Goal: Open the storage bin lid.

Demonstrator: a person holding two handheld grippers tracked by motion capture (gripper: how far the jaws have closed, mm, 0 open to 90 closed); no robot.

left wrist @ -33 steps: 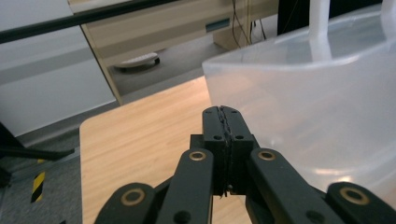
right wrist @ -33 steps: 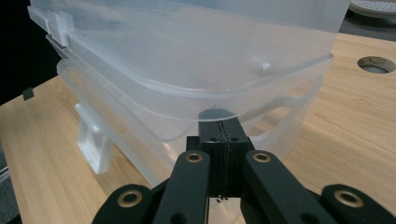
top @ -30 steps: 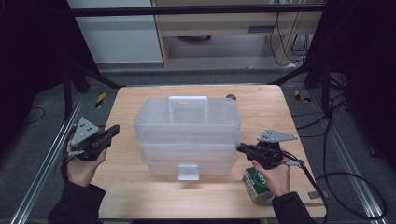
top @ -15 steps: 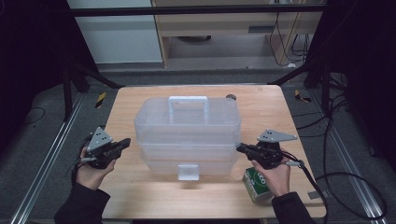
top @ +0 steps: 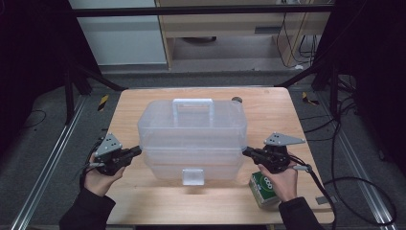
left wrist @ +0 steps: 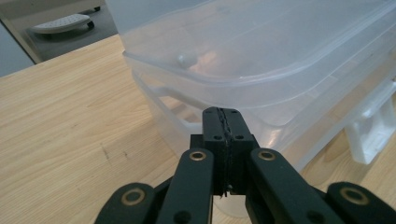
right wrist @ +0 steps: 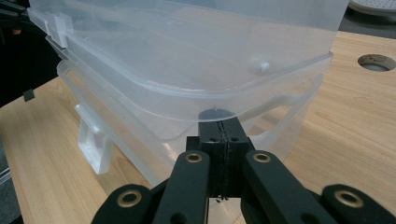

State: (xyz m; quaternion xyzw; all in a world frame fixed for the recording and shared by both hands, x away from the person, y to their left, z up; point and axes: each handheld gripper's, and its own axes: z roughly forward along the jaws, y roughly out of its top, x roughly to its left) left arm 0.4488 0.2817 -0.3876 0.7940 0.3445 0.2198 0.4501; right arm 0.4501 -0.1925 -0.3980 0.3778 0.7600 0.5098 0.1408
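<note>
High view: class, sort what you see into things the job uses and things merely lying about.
In use:
clear plastic lidded storage box
left gripper, shut, at its side
right gripper, shut, at its other side

Lying about:
green and white carton
round hole in wooden table

White marking on the green box (top: 265, 187) by the right hand, too small to read

Dim lab room around a wooden table, as we see it from above.

We note the light wood table (top: 306, 120) at centre on grey carpet floor (top: 43, 143). At 12 o'clock a wooden desk (top: 230, 19) beside a pale cabinet (top: 119, 38). Metal floor rails (top: 45, 177) at 8 and 4 o'clock. Cables (top: 354, 182) trail at 3 to 4 o'clock. Dark drapes (top: 28, 57) at 10 and 2 o'clock. Yellow-black tape (top: 103, 102) at 10.
</note>
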